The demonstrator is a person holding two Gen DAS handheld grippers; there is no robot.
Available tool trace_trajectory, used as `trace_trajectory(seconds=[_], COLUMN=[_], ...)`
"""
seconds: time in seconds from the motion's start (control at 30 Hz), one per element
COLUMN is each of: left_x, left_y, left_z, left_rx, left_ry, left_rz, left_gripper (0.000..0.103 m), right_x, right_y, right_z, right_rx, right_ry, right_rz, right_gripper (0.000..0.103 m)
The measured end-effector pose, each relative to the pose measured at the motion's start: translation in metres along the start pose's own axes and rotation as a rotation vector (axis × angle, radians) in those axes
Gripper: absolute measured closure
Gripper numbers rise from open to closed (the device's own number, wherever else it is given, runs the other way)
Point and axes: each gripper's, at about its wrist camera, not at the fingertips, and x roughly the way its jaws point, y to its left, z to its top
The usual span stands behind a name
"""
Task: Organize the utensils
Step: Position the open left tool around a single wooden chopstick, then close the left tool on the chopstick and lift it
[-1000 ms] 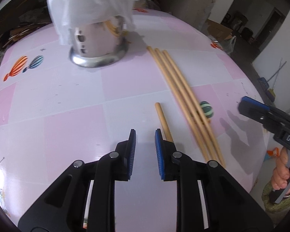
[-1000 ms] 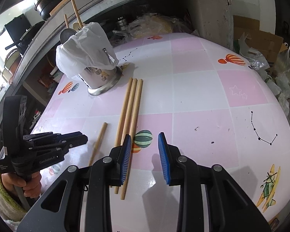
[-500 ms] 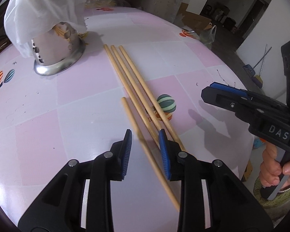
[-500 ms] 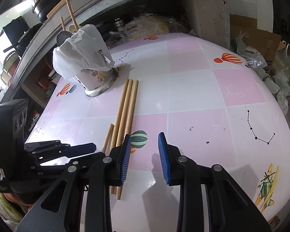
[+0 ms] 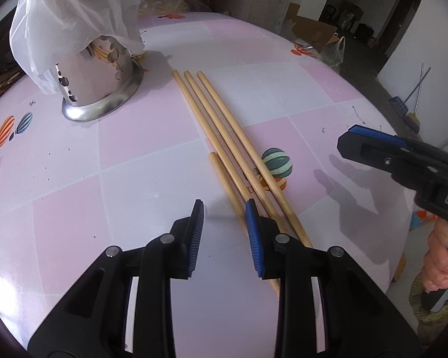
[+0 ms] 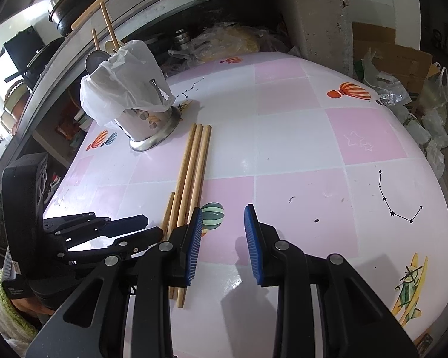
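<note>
Left hand-held gripper [image 5: 224,213] spread and empty, hiding chopsticks' [image 5: 224,137] near ends, right hand-held gripper [image 6: 221,219] likewise spread.

A pink-and-white checked tablecloth [image 6: 298,137] carries printed balloons: an orange one [image 6: 351,91] at two o'clock, a green one [image 6: 212,211] near centre. A yellow plane print [image 6: 409,286] sits at four o'clock. Cardboard boxes [image 6: 394,59] and plastic bags [image 6: 433,125] crowd two o'clock; dark pots [image 6: 74,3] at eleven.
</note>
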Motion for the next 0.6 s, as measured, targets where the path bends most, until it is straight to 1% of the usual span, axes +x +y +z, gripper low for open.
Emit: trace_trajectory(seconds=[0.07, 0.27, 0.33, 0.47, 0.5, 0.6], left_x=[0.003, 0.003, 0.003, 0.004, 0.003, 0.002], left_y=[0.001, 0.005, 0.007, 0.008, 0.009, 0.015], left_z=[-0.001, -0.003, -0.002, 0.001, 0.001, 0.001], left_rx=[0.001, 0.017, 0.016, 0.015, 0.01, -0.018], left_ry=[0.008, -0.003, -0.002, -0.001, -0.003, -0.01], left_rz=[0.014, 0.063, 0.079, 0.109, 0.113, 0.102], left_gripper=[0.076, 0.076, 0.078, 0.087, 0.09, 0.092], right_x=[0.0, 0.0, 0.0, 0.001, 0.0, 0.001], right_y=[0.0, -0.001, -0.001, 0.0, 0.0, 0.001], right_z=[0.0, 0.0, 0.0, -0.001, 0.0, 0.002], right_rx=[-0.001, 0.004, 0.002, -0.002, -0.002, -0.01], right_ry=[0.0, 0.0, 0.001, 0.001, 0.001, 0.002], right_rz=[-0.002, -0.003, -0.004, -0.001, 0.001, 0.002], right_gripper=[0.074, 0.074, 0.074, 0.074, 0.074, 0.074])
